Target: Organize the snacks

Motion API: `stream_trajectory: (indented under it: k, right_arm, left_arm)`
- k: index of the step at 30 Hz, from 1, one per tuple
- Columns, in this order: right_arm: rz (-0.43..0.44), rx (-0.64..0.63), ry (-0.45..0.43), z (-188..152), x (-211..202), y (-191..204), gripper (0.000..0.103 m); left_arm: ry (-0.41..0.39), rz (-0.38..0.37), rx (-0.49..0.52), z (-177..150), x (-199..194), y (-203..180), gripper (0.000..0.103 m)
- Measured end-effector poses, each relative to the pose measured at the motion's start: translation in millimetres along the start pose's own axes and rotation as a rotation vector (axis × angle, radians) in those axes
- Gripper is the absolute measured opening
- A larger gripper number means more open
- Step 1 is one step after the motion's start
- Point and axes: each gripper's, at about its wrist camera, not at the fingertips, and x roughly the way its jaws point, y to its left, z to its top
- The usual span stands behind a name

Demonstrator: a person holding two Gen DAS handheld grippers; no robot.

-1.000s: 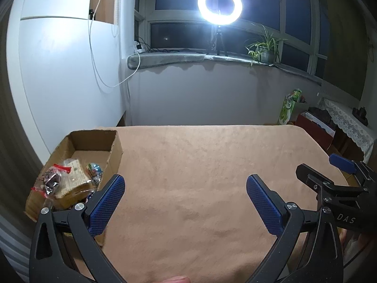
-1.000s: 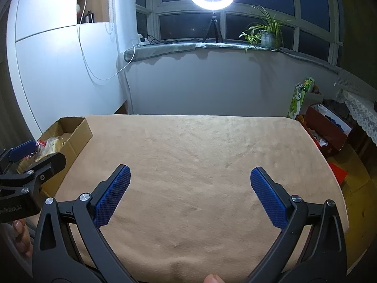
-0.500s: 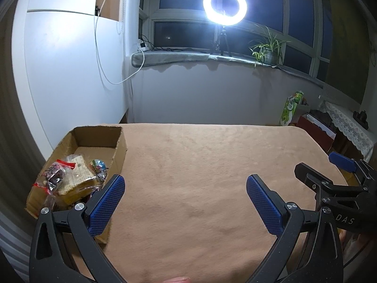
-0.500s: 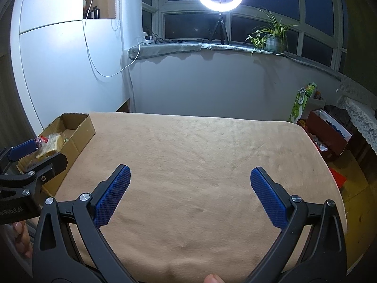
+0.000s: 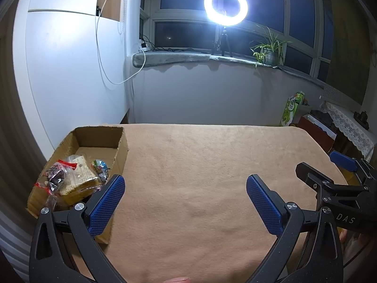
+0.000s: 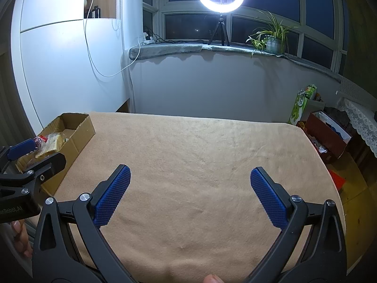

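Observation:
An open cardboard box (image 5: 121, 151) (image 6: 80, 131) stands at the table's left edge. Inside it lie several snack packets: a yellow cracker pack (image 5: 79, 179) (image 6: 50, 143), a red-trimmed dark pack (image 5: 55, 179) and a small shiny wrapped sweet (image 5: 100, 166). My left gripper (image 5: 186, 200) hangs open over the tan cloth, its left pad just right of the box, nothing between its fingers. My right gripper (image 6: 190, 195) is open and empty above the cloth's middle. Each view catches the other gripper at its edge.
A tan cloth (image 5: 200, 165) covers the table. Behind it are a white wall, a windowsill with a ring light (image 5: 225, 6) and a potted plant (image 5: 268, 49). A green carton (image 5: 292, 110) and a red box (image 6: 327, 139) sit on the floor at right.
Both views have tilted and pulled back slightly, so the box and table sit a little lower and further. Both grippers stay open and empty.

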Motion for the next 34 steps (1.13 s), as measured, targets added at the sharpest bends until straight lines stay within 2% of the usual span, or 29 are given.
stream_trajectory:
  k: [24,34]
  right_arm:
    - [0.004,-0.004,0.008,0,2,-4,0.103]
    - [0.005,-0.006,0.007,-2,4,-12,0.103]
  left_arm:
    - [0.000,-0.014,0.001,0,3,3,0.102]
    - [0.006,0.025,0.022,-3,5,3,0.102]
